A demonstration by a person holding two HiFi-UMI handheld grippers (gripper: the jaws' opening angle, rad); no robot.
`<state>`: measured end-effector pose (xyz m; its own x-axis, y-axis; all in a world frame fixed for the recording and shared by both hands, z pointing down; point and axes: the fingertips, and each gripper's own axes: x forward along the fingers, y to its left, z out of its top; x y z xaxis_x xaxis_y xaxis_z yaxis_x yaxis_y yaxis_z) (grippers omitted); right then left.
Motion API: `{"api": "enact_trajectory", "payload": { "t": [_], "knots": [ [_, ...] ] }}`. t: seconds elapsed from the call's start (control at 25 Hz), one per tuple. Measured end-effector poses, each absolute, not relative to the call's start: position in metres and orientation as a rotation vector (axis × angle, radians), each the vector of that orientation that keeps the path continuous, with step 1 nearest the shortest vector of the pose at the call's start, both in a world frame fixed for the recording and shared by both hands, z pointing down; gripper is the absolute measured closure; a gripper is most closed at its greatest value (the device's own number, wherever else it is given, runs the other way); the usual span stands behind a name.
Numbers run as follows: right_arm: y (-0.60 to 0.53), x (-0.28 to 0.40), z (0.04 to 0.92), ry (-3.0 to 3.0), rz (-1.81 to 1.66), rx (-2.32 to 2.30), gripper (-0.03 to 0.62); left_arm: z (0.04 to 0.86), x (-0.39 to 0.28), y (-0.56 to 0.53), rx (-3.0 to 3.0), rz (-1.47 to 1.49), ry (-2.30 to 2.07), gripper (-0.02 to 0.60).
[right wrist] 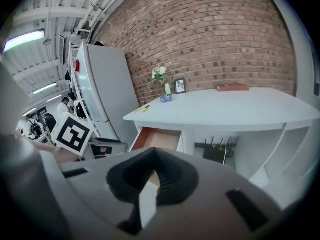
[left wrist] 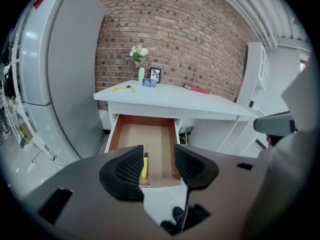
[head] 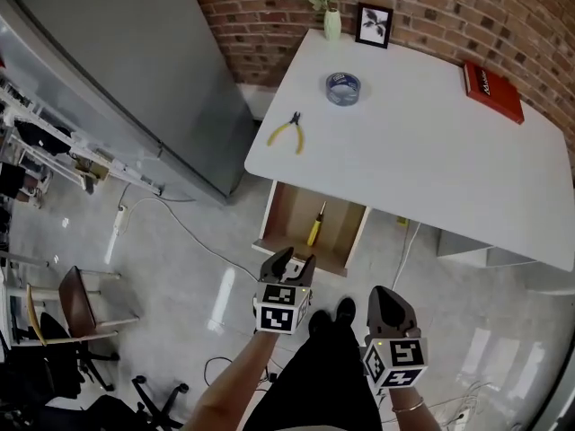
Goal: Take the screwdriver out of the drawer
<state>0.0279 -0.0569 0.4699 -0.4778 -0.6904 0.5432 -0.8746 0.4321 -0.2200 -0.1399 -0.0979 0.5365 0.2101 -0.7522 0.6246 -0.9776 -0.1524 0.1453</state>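
Under the white table a wooden drawer stands pulled out. In it lies a screwdriver with a yellow handle. My left gripper hovers just in front of the drawer's front edge, jaws open and empty. In the left gripper view the screwdriver shows through the gap of the left gripper, farther off in the drawer. My right gripper hangs lower right, away from the drawer, and is shut with nothing in it. The right gripper view shows the right gripper with pads meeting and the drawer beyond.
On the tabletop lie yellow pliers, a tape roll, a red book, a framed photo and a vase of flowers. A grey fridge stands left of the table. A chair and cables sit on the floor.
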Motion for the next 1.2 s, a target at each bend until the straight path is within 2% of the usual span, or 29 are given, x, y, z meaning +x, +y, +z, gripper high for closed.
{"api": "enact_trajectory", "payload": {
  "t": [0.44, 1.2],
  "knots": [
    [-0.045, 0.029, 0.528, -2.274, 0.794, 1.35, 0.592, 0.611, -0.138, -0.121, 1.902, 0.68, -1.562, 0.394],
    [-0.038, 0.055, 0.588, -2.202, 0.92, 1.419, 0.592, 0.686, -0.123, -0.183, 1.878, 0.927, -1.476, 0.391]
  ]
}}
